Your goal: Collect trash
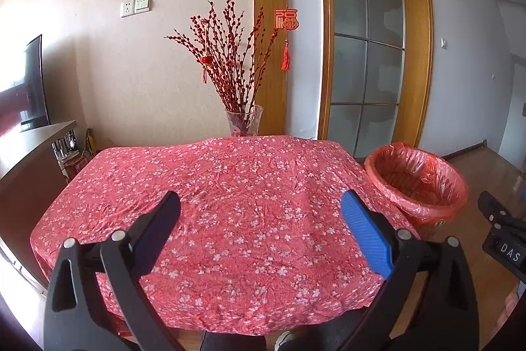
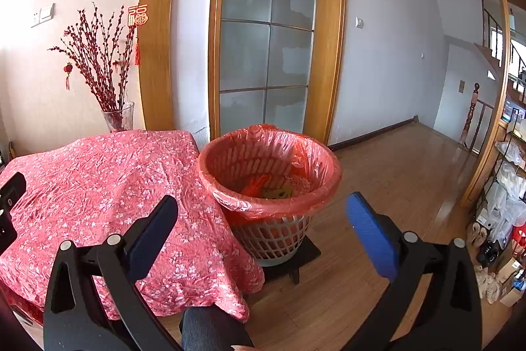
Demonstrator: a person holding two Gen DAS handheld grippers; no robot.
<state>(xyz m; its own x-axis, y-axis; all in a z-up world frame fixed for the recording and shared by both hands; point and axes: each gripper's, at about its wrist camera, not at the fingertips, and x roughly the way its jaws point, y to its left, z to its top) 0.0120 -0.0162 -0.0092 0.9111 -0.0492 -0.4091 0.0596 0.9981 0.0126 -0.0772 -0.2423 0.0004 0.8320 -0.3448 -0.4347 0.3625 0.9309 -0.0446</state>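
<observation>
I have the left gripper (image 1: pixel 261 206) spread wide over the desk (image 1: pixel 230 203), which is draped in a crinkled red cloth with small white blossoms, and nothing sits between its fingers (image 1: pixel 366 234). My right gripper (image 2: pixel 263 209) is equally released, its black finger and blue-padded finger (image 2: pixel 371 234) parted with nothing in them.

The white slatted plastic waste basket lined with a red-orange plastic bag (image 2: pixel 269 183) stands on the wooden floor (image 2: pixel 394 173), just beside the desk's right edge. In the right wrist view it lies ahead of and between the parted fingers; in the left wrist view it is off to the right of the blue finger. Inside the basket I can see crumpled orange trash and a yellowish scrap (image 2: pixel 276 191) at the bottom; I cannot make out more of it.

Beyond the basket is a frosted glass door in a wooden frame (image 2: pixel 266 38). On the far side of the desk from the basket's level stands a clear glass vase of red budded branches (image 1: pixel 243 120) against the pale wall. A dark trouser leg (image 2: pixel 210 331) shows below the desk edge.
</observation>
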